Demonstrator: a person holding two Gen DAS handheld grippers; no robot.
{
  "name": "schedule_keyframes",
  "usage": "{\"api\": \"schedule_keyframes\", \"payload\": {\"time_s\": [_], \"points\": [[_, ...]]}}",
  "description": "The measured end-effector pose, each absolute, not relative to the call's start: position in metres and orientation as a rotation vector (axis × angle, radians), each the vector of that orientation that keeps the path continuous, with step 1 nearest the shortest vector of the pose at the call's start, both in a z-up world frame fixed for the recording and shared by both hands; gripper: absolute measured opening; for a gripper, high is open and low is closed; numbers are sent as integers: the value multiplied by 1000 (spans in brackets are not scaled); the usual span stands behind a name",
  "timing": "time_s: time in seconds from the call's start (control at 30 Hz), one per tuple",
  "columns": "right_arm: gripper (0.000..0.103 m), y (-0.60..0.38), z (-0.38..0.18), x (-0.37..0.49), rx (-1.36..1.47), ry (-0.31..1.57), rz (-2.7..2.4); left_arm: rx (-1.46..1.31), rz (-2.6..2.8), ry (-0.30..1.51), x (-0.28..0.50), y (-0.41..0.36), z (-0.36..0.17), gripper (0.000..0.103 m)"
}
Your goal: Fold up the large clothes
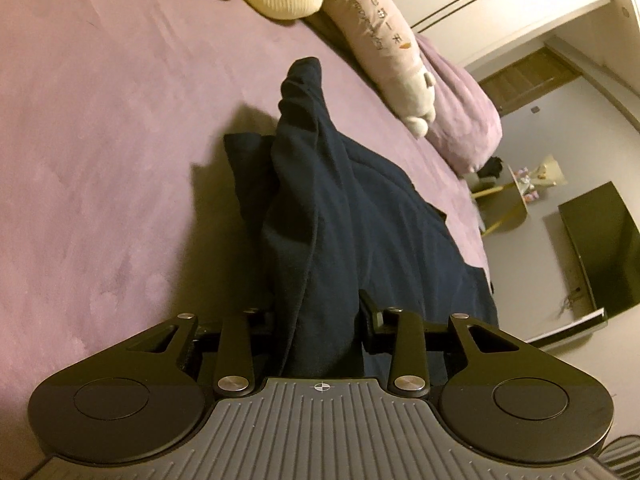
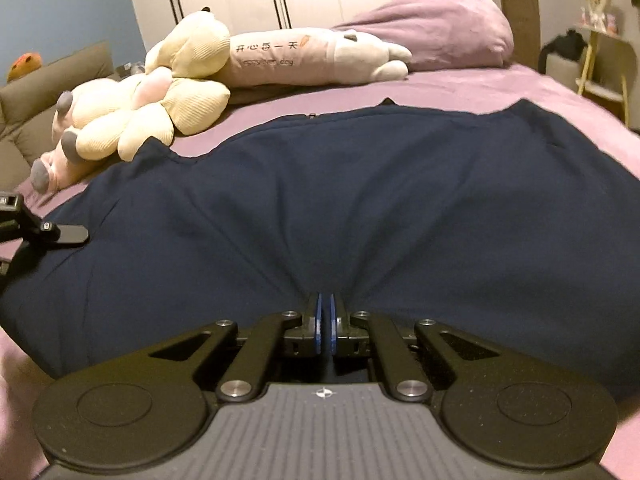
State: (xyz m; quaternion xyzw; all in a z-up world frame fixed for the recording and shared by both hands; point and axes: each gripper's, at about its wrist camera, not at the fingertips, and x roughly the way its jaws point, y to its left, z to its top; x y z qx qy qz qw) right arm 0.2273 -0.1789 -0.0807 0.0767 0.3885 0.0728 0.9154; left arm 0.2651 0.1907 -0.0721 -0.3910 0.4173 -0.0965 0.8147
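Garment (image 2: pixel 320 208), navy, lies spread wide on the bed (image 1: pixel 100 140). Left gripper (image 1: pixel 320 320) at its left edge, jaws clamped on a thick raised bunch. Right gripper (image 2: pixel 325 312) at the near hem, jaws shut, pinching cloth. Long axis runs left-right between both grips.

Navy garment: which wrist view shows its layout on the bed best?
The right wrist view: the navy garment spreads wide across the purple bed, far edge visible. The left wrist view shows only a bunched, raised fold running into the left tool.
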Motion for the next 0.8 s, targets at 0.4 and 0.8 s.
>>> {"api": "schedule_keyframes", "payload": {"time_s": [0.4, 0.8], "points": [[4, -181, -72, 221, 199, 789, 158, -814, -260, 846, 265, 172, -31, 35], [0, -250, -83, 226, 563, 801, 227, -792, -453, 760, 289, 70, 35, 35]]}}
